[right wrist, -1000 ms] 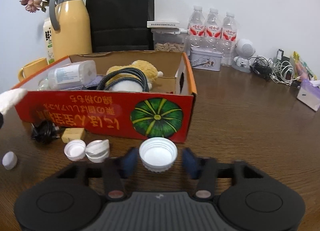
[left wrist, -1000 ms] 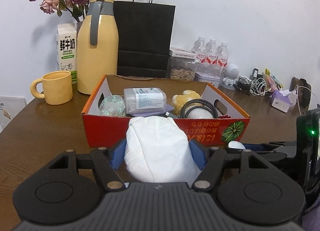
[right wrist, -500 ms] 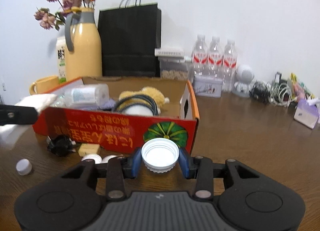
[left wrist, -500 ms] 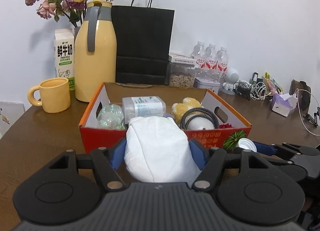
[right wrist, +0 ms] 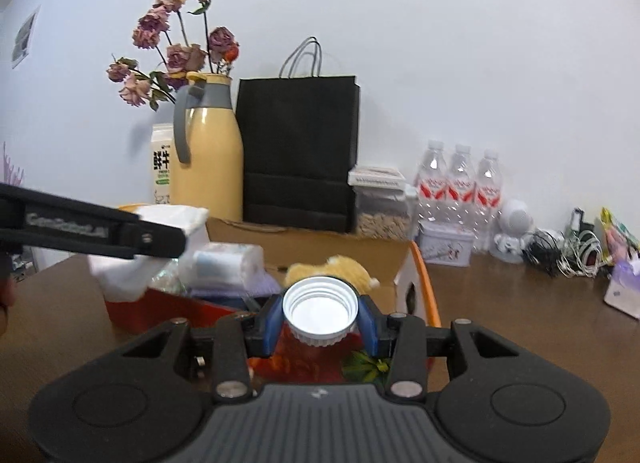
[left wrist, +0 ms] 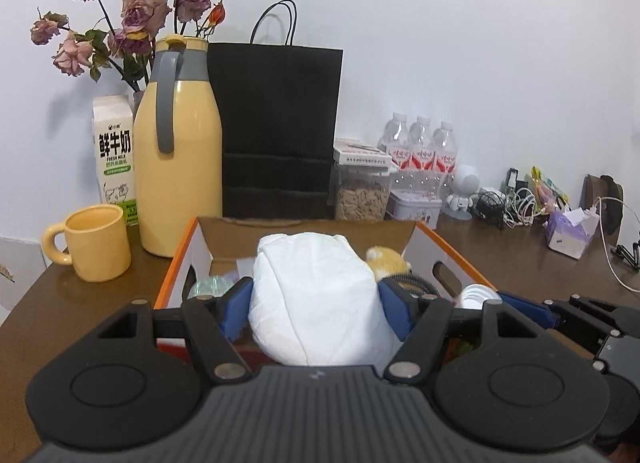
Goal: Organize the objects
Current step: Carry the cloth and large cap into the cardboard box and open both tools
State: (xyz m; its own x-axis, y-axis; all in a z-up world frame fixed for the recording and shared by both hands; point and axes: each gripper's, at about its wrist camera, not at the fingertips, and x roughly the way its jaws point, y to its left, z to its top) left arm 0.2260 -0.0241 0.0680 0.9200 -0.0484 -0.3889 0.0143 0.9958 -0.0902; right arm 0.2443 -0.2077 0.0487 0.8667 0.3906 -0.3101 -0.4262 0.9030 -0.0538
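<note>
Left wrist: our left gripper (left wrist: 316,303) squeezes a soft, light white bundle (left wrist: 316,295) mid-body; our right gripper (right wrist: 320,319) pinches a rigid, light cap (right wrist: 320,311) across its rim.

Brown wooden table (left wrist: 500,247) carries cardboard box (left wrist: 448,253), mug (left wrist: 98,243), thermos (left wrist: 178,167).

Home table (left wrist: 48,303) (flowers (left wrist: 128,19), milk carton (left wrist: 115,155))

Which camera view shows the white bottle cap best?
The right wrist view: the white cap sits open side up between the right tongs. The left wrist view shows only its edge at the right, partly hidden.
</note>
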